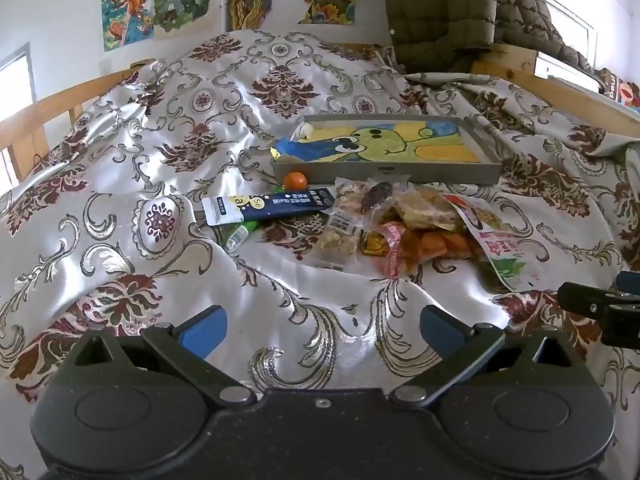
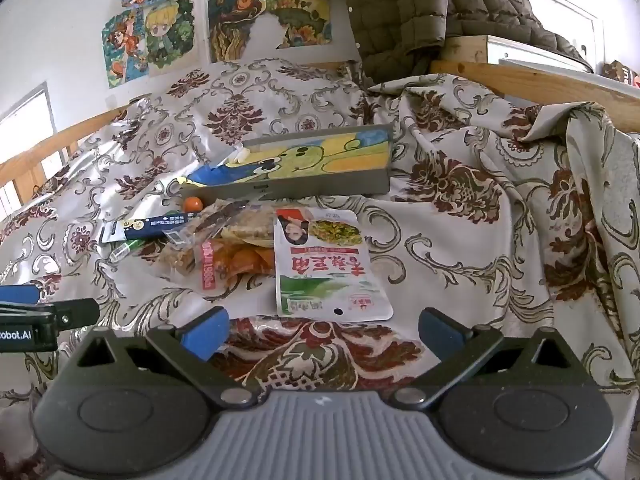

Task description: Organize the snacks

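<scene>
A heap of snacks lies on a patterned bedspread in front of a grey tray (image 1: 384,170) (image 2: 288,191) with a green cartoon drawing inside. The heap holds a dark blue tube-shaped packet (image 1: 266,205) (image 2: 146,227), a small orange ball (image 1: 295,179) (image 2: 193,203), a green-capped item (image 1: 240,232), clear bags of mixed snacks (image 1: 368,208), an orange-filled bag (image 1: 416,246) (image 2: 232,260) and a white, red and green pouch (image 1: 500,248) (image 2: 326,264). My left gripper (image 1: 324,330) is open, short of the heap. My right gripper (image 2: 324,330) is open too, just before the pouch's near edge.
The bedspread (image 1: 160,160) covers the bed, with wooden rails (image 1: 52,108) at left and a rail (image 2: 540,80) at back right. A quilted olive jacket (image 2: 400,12) hangs at the back. Cartoon posters (image 1: 156,0) are on the wall. The right gripper's tip (image 1: 596,304) shows in the left wrist view.
</scene>
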A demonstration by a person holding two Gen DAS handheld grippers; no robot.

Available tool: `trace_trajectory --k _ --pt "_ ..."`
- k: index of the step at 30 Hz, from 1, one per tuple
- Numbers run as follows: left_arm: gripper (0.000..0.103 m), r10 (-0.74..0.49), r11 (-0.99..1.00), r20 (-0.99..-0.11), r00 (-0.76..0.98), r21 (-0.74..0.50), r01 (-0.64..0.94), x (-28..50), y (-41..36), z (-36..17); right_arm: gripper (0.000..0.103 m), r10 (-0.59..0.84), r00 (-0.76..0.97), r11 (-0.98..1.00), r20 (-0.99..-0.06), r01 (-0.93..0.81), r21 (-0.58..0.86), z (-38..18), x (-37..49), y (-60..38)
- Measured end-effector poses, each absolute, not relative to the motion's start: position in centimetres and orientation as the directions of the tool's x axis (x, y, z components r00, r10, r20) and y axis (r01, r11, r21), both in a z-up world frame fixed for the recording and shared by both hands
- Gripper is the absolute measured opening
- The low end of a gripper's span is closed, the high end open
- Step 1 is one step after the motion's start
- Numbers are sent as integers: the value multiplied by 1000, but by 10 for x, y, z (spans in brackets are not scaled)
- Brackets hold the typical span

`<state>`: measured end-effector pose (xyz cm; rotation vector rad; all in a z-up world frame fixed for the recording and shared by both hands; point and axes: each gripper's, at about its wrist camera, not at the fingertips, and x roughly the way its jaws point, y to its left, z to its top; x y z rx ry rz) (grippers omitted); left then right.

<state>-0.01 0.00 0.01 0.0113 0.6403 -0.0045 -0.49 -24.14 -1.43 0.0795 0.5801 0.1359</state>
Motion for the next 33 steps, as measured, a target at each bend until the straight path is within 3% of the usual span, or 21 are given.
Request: trace_trajectory --k 33 --pt "102 0 1000 -605 796 10 8 0 -1 0 103 148 827 989 -542 -106 108 -13 -4 -240"
